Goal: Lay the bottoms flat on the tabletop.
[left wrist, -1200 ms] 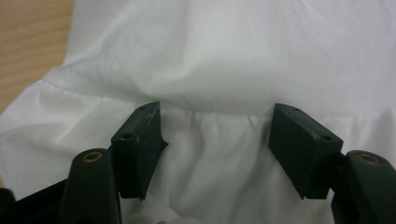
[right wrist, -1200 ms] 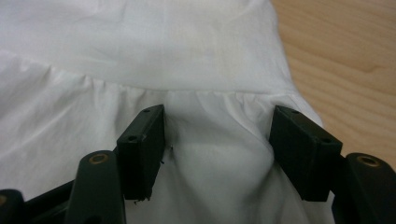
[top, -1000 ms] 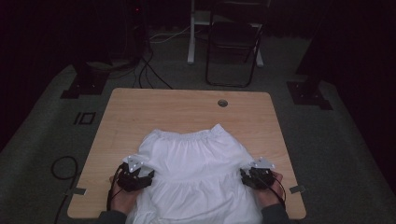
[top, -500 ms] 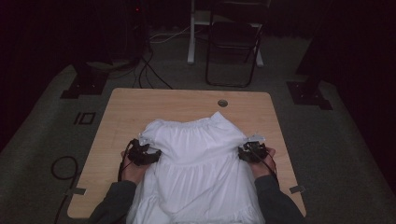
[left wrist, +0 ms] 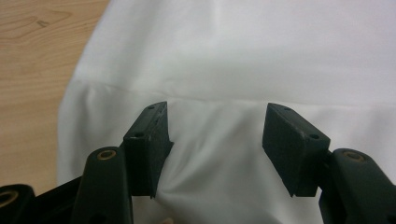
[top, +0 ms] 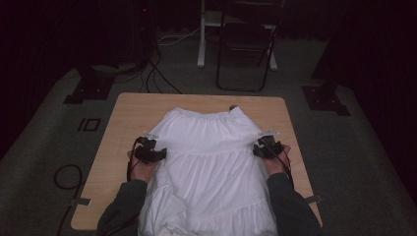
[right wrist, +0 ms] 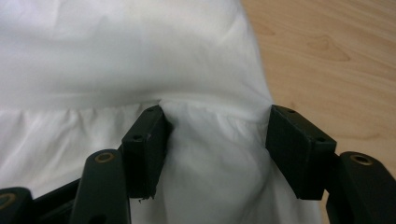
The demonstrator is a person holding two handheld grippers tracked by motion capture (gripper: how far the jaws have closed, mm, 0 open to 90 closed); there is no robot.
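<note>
A white tiered skirt [top: 211, 162] lies flat on the wooden table [top: 128, 113], waistband toward the far edge and hem over the near edge. My left gripper [top: 156, 153] rests on the skirt's left side at the upper seam. In the left gripper view its jaws [left wrist: 217, 109] stand apart over the skirt [left wrist: 233, 56]; they have just been closing, with a slight pucker of cloth between them at the left pad. My right gripper [top: 259, 149] rests on the skirt's right edge. Its jaws [right wrist: 217, 112] stand open, a soft hump of the skirt [right wrist: 116, 56] between them.
A small round hole [top: 232, 106] in the tabletop sits by the waistband's far right corner. Bare wood shows left and right of the skirt. Beyond the table stand a dark folding chair [top: 246, 44], floor cables [top: 147, 73] and two black stand bases [top: 91, 83] [top: 324, 96].
Both hands have moved away from the person along the skirt's sides, and the skirt has slid with them toward the far edge of the table.
</note>
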